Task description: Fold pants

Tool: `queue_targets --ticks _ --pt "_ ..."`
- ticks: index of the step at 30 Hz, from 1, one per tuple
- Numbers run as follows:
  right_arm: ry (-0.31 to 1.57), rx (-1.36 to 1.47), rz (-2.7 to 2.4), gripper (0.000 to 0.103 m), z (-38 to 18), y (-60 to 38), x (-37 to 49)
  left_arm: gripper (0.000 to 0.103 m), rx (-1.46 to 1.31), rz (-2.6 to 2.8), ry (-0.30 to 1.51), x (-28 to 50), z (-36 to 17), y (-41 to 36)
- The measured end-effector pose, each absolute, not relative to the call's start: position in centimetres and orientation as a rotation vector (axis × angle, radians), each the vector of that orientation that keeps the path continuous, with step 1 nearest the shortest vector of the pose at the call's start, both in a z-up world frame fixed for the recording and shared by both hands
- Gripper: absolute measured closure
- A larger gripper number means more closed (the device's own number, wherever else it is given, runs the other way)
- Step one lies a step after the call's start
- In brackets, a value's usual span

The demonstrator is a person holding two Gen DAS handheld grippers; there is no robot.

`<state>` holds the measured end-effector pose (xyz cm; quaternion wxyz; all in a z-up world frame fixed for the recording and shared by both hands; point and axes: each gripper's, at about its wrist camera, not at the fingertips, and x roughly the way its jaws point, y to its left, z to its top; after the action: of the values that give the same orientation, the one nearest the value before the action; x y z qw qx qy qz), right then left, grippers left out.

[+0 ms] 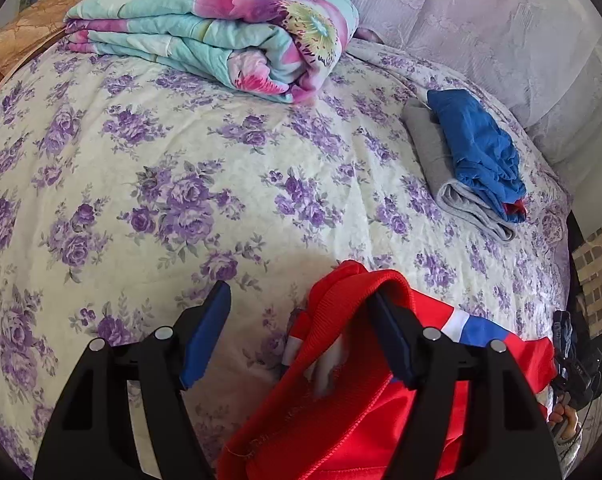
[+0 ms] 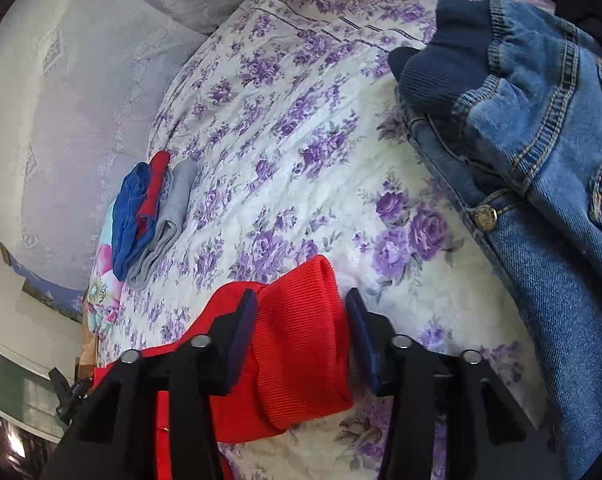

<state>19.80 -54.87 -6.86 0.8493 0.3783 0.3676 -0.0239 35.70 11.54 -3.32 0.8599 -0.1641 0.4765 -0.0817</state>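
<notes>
red pants (image 2: 301, 344) on bed (image 1: 141, 168) | left gripper (image 1: 297, 316) spread, one finger apparently tucked in waistband | right gripper (image 2: 301, 316) parted around ribbed cuff, contact unclear | jeans (image 2: 541, 160) beside

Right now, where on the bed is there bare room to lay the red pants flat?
Free: the wide floral bedspread between the folded quilt, the small folded pile and the red pants. Crowded: the side by the denim garment and around the pile.

Floral bedspread (image 1: 149, 184), folded floral quilt (image 1: 205, 28); folded clothes stack (image 1: 469, 160), denim garment (image 2: 541, 152)
</notes>
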Motion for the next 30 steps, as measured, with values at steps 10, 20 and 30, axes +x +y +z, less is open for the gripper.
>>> queue_targets --ticks 10,20,30 --pt "0.560 0.704 -0.002 0.094 0.0 -53.5 15.4 0.096 -0.422 -0.236 0.882 33.6 0.0 12.8" --pt "0.602 0.742 -0.017 0.094 -0.8 -54.8 20.0 0.098 -0.490 -0.052 0.899 38.3 -1.9 16.8" --pt "0.722 0.773 -0.021 0.043 -4.3 -53.8 20.1 0.050 -0.564 -0.060 0.863 36.0 -1.9 19.0"
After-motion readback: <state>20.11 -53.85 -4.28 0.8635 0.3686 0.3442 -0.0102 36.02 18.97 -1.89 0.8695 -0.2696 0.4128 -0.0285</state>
